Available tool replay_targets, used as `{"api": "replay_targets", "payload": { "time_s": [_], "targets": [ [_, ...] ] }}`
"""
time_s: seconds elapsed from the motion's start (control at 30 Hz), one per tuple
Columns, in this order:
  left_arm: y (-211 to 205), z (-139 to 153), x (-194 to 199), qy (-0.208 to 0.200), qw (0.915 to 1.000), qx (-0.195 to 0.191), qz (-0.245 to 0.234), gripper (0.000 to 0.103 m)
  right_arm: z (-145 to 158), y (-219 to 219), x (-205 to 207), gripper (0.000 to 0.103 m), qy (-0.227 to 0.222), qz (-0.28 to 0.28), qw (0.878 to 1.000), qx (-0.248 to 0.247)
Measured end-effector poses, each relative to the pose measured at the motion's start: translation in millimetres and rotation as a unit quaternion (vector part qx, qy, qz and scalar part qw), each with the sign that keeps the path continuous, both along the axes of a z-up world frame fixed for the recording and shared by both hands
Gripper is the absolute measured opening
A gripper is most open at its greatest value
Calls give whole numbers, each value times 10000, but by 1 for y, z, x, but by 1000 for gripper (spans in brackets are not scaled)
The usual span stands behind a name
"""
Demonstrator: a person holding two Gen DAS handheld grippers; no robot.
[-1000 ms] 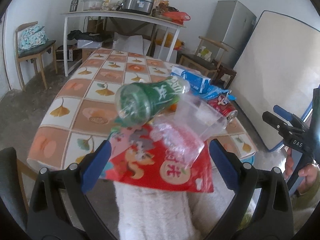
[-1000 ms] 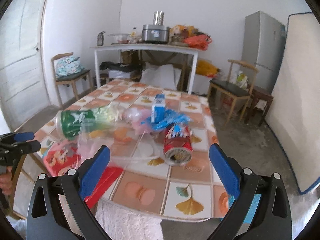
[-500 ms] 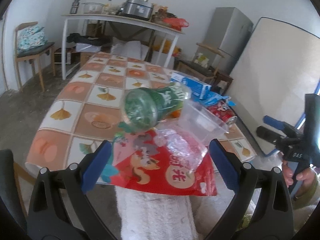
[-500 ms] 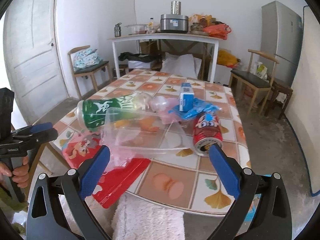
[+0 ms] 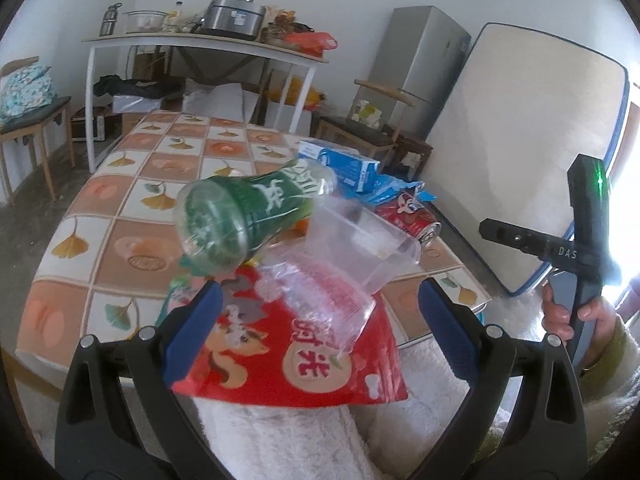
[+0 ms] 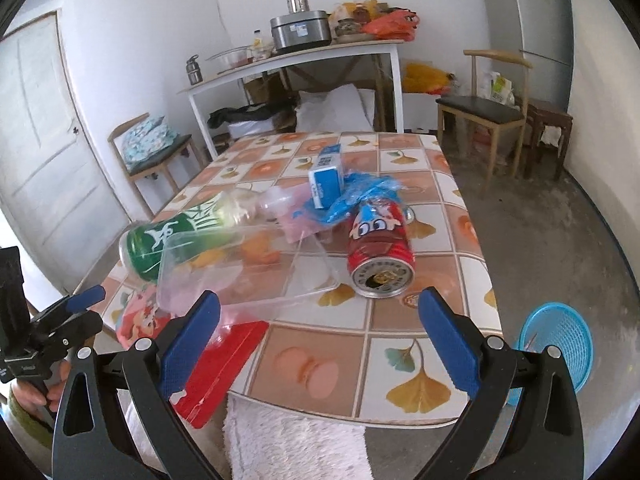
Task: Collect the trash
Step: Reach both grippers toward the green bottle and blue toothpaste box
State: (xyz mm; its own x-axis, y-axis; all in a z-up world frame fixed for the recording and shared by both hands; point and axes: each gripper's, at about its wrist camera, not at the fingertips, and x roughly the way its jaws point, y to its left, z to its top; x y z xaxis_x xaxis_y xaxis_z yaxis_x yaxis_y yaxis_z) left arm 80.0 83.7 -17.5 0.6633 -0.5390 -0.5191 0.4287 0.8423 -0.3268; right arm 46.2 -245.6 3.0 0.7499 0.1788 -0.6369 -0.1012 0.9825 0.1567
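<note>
Trash lies on the tiled table [image 6: 400,360]: a green bottle [image 5: 248,220] on its side, a clear plastic box [image 5: 352,252], a red snack bag [image 5: 304,364] hanging over the near edge, a red can [image 6: 380,248], a blue-white carton [image 6: 326,176] and a blue wrapper [image 6: 360,196]. My left gripper [image 5: 316,332] is open and empty, just before the red bag. My right gripper [image 6: 320,340] is open and empty, at the table's near edge, short of the can. A blue basket [image 6: 560,344] stands on the floor to the right.
A white side table [image 6: 300,60] with a cooker and bags stands at the back. Wooden chairs [image 6: 484,108] are on both sides. A fridge [image 5: 424,76] and a leaning mattress [image 5: 520,140] are on the right. A white fleece garment [image 6: 296,444] lies below the table's edge.
Both grippers have moved closer to the table and the trash looms larger. The right gripper has shifted left, facing the can and box. Both stay open.
</note>
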Motion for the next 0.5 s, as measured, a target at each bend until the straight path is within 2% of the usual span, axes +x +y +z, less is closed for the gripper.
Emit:
{"api": "replay_targets", "payload": {
  "time_s": [0.23, 0.5],
  "targets": [
    [-13, 8, 0, -92, 9998, -19, -157, 94, -1, 2, -1, 96, -92, 82, 9999, -28],
    [-17, 15, -2, -129, 9999, -19, -99, 94, 2, -3, -11, 96, -222, 106, 9997, 77]
  ]
}}
